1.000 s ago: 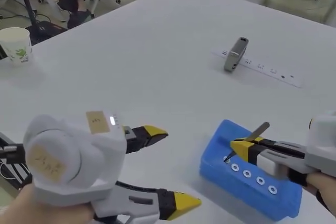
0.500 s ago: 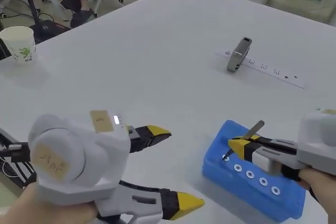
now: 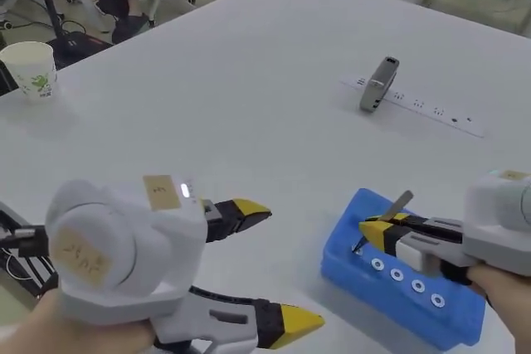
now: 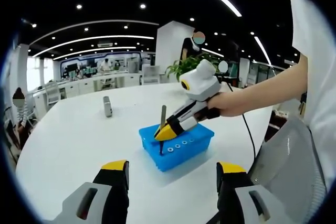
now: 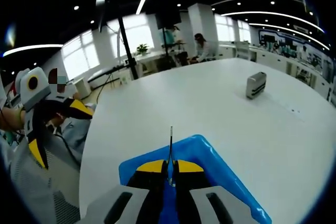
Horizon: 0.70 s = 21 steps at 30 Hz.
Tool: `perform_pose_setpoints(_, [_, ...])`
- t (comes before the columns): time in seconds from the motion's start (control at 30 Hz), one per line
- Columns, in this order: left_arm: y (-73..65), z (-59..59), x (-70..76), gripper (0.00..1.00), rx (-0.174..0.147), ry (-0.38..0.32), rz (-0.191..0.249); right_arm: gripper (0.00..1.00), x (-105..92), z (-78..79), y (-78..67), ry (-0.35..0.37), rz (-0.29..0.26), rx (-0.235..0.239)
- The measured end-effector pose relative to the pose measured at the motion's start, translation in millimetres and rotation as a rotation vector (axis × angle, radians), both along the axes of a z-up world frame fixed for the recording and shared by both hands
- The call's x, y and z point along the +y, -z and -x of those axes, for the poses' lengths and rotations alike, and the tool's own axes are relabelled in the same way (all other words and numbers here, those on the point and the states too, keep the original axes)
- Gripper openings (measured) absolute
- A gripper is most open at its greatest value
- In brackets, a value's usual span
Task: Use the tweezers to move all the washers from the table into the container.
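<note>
A blue container [image 3: 465, 325] sits on the white table [image 3: 249, 105] at the near right, also seen as the blue container [image 4: 199, 145] and the blue container [image 5: 210, 156]. Several washers [image 3: 397, 275] lie in a row inside it. My right gripper [image 3: 371, 230] is shut on thin metal tweezers [image 3: 398, 203]; their tip points down into the container's left end. The same tweezers [image 5: 170, 142] stick out between the shut jaws. My left gripper [image 3: 274, 264] stands open and holds nothing, left of the container, with its jaws facing the right gripper [image 4: 164, 132].
A grey device [image 3: 377, 84] stands on a white power strip [image 3: 431, 111] at the far right. A paper cup [image 3: 29, 72] is near the left table edge. Office chairs and a person stand beyond the table's far side.
The head view has shifted slightly. Both grippers keep their places, and the tweezers' tip stays in the container's left end.
</note>
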<state>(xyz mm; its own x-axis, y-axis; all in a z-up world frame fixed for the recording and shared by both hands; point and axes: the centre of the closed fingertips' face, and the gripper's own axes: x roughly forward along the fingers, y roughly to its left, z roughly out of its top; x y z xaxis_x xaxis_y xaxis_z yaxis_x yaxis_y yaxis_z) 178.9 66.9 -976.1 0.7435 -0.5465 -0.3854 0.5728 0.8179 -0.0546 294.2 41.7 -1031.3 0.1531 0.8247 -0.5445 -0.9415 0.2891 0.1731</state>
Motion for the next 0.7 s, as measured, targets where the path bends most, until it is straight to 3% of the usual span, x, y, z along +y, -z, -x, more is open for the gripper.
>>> perform_pose_setpoints(0.2, [0.6, 0.4, -0.3, 0.67, 0.003, 0.002, -0.003, 0.03, 0.1, 1.2, 1.7, -0.012, 0.012, -0.011])
perform_pose_setpoints(0.33, [-4.0, 0.3, -2.6, 0.69, -0.003, 0.005, 0.034, 0.03, 0.9, 2.6, 1.5, -0.022, 0.015, -0.025])
perform_pose_setpoints(0.7, [-0.9, 1.7, -4.5, 0.67, 0.011, 0.015, 0.022, 0.04, 0.0, -1.2, -2.9, -0.010, -0.001, -0.034])
